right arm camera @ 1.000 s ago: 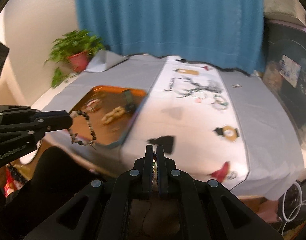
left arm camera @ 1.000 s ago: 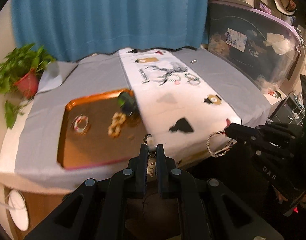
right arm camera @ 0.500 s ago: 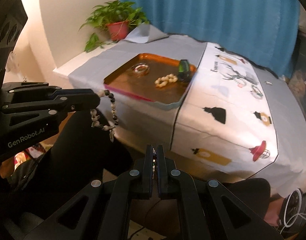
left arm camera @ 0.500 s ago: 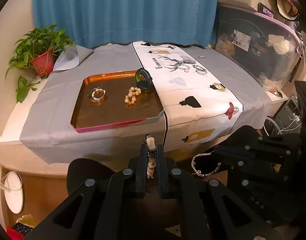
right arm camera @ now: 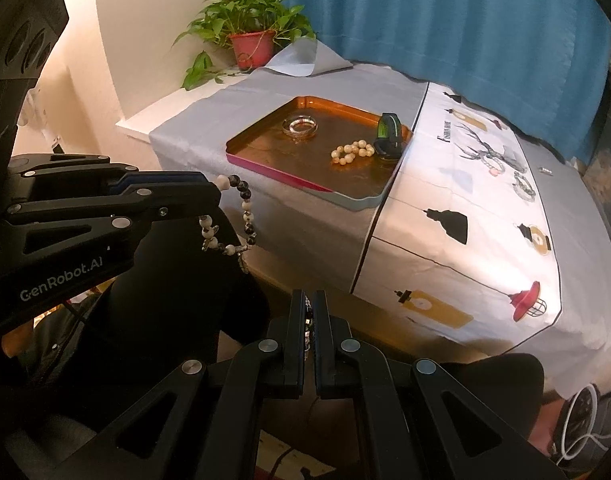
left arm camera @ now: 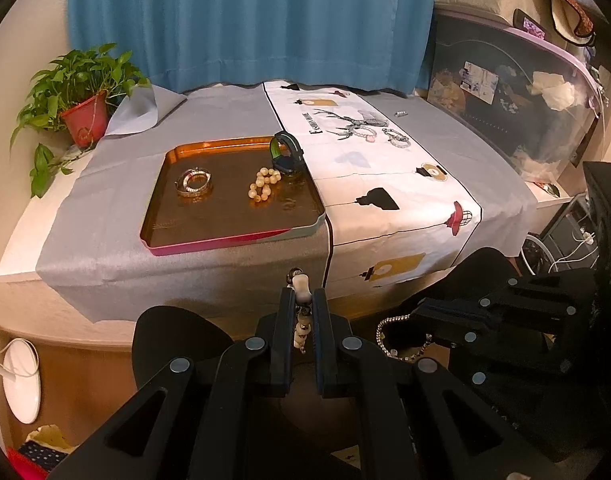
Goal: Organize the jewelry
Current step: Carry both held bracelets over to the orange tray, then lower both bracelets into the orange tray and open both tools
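Both grippers hang below the table's front edge. The left gripper (left arm camera: 303,304) clamps a black-and-white bead bracelet (right arm camera: 241,216); the right gripper (right arm camera: 309,308) pinches a silver chain bracelet (left arm camera: 389,336). The orange tray (left arm camera: 209,246) lies up and ahead, nearer the left gripper.
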`<state>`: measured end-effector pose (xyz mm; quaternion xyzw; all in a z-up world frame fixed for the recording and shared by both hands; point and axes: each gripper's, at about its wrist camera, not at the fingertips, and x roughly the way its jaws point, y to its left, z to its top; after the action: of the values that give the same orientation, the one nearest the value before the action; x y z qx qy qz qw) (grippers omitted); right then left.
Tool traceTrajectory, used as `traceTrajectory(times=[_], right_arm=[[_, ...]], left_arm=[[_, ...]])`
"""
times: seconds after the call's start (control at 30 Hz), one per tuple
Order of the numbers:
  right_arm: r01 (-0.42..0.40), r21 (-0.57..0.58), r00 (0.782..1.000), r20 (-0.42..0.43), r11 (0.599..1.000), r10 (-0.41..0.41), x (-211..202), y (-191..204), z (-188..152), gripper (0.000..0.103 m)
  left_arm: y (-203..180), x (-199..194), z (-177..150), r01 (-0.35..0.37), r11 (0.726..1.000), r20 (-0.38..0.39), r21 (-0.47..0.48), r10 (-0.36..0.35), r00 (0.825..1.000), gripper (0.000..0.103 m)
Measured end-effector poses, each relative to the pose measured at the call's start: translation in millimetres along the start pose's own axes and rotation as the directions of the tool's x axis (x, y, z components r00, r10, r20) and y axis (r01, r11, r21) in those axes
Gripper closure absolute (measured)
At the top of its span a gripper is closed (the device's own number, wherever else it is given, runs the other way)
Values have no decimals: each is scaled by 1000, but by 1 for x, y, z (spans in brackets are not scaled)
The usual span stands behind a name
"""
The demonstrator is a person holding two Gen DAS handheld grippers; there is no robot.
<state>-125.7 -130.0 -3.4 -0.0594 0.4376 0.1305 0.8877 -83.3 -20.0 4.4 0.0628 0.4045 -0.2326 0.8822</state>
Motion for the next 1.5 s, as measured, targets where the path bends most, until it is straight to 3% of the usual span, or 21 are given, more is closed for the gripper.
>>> traceTrajectory(times=[0.47,0.77,1.17,1.5], right_arm=[[6,1,1000,-22,1000,-6,15,-5,7,100],[32,-1,999,-21,999,-32,31,-15,28,100],[40,5,999,10,999,-40,71,-32,96,100],[48,0,998,38,999,-48,120,-40,160,100]], left_arm=[[12,10,4,-3,1000,-9,-19,2,1000,97],[30,25,26,-3,1000,-4,-27,3,1000,97],[71,52,83,-35,997,58,-68,39,998,97],[108,96,125,-60,994,56,-86,65,996,97]])
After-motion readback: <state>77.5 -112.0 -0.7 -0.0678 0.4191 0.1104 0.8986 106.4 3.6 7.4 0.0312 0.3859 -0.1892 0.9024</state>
